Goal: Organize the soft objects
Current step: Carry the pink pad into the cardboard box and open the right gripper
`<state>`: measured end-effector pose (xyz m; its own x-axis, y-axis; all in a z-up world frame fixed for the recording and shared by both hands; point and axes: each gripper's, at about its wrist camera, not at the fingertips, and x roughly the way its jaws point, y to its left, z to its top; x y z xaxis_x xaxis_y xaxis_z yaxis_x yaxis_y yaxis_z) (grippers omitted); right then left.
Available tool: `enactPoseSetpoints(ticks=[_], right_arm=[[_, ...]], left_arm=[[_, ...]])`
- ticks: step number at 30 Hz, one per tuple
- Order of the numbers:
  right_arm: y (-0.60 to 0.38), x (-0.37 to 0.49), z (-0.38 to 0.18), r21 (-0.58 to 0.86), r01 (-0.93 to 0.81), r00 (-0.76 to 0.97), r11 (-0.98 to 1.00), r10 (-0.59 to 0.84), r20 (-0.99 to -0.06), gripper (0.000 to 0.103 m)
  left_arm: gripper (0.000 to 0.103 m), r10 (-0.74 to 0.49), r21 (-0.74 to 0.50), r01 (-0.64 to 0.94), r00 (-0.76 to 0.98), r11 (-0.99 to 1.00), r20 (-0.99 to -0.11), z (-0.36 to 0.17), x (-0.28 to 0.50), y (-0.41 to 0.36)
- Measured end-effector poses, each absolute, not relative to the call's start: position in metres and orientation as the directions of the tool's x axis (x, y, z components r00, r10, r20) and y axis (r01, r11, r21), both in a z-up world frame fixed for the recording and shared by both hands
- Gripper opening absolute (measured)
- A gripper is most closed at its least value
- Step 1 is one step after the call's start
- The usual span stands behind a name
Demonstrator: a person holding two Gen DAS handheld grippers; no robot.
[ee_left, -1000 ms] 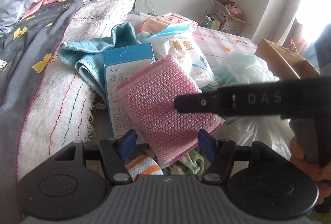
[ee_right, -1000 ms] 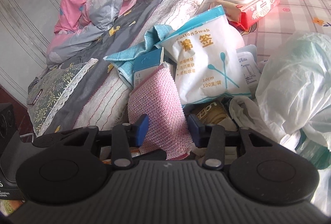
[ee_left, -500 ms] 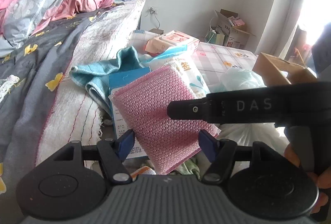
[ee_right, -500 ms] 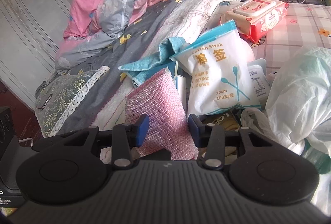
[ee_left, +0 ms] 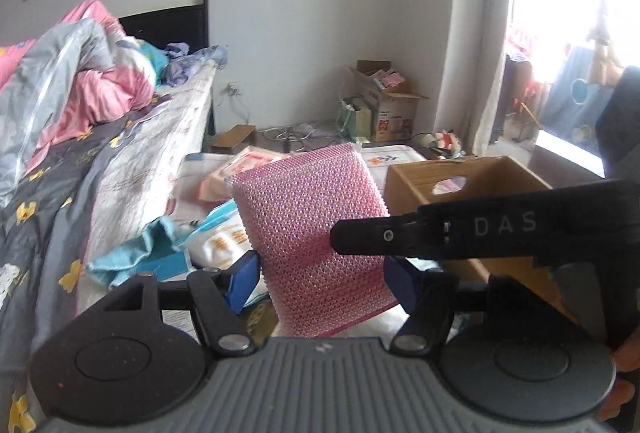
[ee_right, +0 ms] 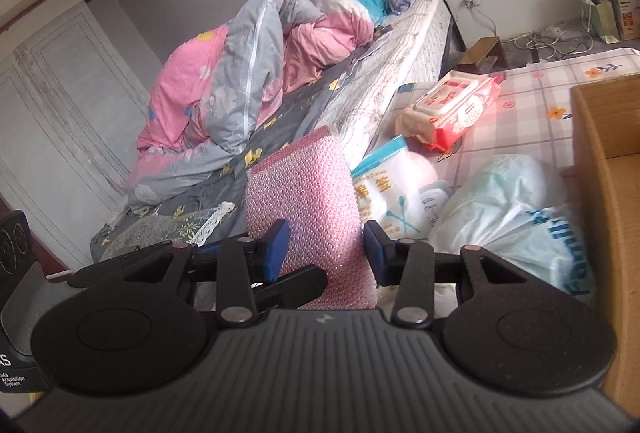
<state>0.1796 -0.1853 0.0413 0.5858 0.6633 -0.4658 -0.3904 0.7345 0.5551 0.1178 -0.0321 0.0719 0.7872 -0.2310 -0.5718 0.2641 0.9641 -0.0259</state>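
Note:
A pink, knobbly scouring sponge hangs in the air above the clutter, standing upright. My left gripper is shut on it, with a blue pad against each side edge. From the right in the left wrist view, a black finger of my right gripper lies across the sponge's face. In the right wrist view the sponge sits between the blue pads of my right gripper, which is shut on it. There the left gripper's finger crosses its lower part.
An open wooden box stands right of the sponge on the checked cloth. Below lie a cotton swab bag, a wet wipes pack, a pale plastic bag and a teal towel. A bed with a rumpled quilt fills the left.
Both grippers have risen together with the pink sponge, lifting it off the blue carton and the pile. The wooden box and the far wall have come into view.

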Motion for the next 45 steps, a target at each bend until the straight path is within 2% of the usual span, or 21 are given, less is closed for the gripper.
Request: enactPoseSetpoints(ticks=[6, 10, 20, 24, 28, 30, 37, 40, 42, 45], right_arm=[[-0.283, 0.182, 0.052, 0.588, -0.274, 0.641, 0.761, 0.600, -0.478, 0.040], [-0.346, 0.197, 0.041, 0.618, -0.174, 0.653, 0.767, 0.560, -0.510, 0.040], [-0.450, 0.280, -0.027, 0.680, 0.004, 0.569, 0.733, 0.558, -0.604, 0.040], [-0.465, 0.324, -0.067, 0.697, 0.060, 0.510, 0.715, 0.578, -0.637, 0.039], [-0.456, 0.360, -0.124, 0.679, 0.154, 0.411, 0.717, 0.579, -0.704, 0.038], [-0.451, 0.366, -0.145, 0.670, 0.173, 0.383, 0.722, 0.577, -0.721, 0.034], [-0.427, 0.369, -0.131, 0.595, 0.104, 0.389, 0.797, 0.518, -0.762, 0.036], [-0.427, 0.368, -0.119, 0.512, 0.089, 0.421, 0.854, 0.434, -0.797, 0.039], [-0.424, 0.370, -0.114, 0.470, 0.080, 0.437, 0.879, 0.393, -0.809, 0.048], [-0.413, 0.378, -0.113, 0.417, 0.059, 0.447, 0.907, 0.349, -0.824, 0.055]], left_arm=[[0.069, -0.360, -0.022, 0.428, 0.730, 0.903, -0.581, 0.078, 0.148, -0.112], [0.069, -0.415, -0.035, 0.502, 0.672, 0.864, -0.613, 0.064, 0.181, -0.167], [0.071, -0.360, 0.013, 0.541, 0.577, 0.841, -0.733, 0.010, 0.271, -0.249], [0.078, -0.326, 0.023, 0.521, 0.567, 0.853, -0.756, -0.005, 0.297, -0.250], [0.078, -0.321, -0.004, 0.483, 0.576, 0.876, -0.752, -0.004, 0.305, -0.232], [0.078, -0.319, -0.008, 0.470, 0.588, 0.883, -0.743, 0.000, 0.305, -0.223], [0.078, -0.326, -0.032, 0.435, 0.621, 0.900, -0.713, 0.021, 0.290, -0.193], [0.078, -0.329, -0.043, 0.425, 0.628, 0.904, -0.706, 0.027, 0.280, -0.180], [0.079, -0.322, -0.041, 0.417, 0.633, 0.908, -0.704, 0.029, 0.274, -0.173], [0.080, -0.307, -0.032, 0.402, 0.643, 0.915, -0.702, 0.031, 0.266, -0.164]])
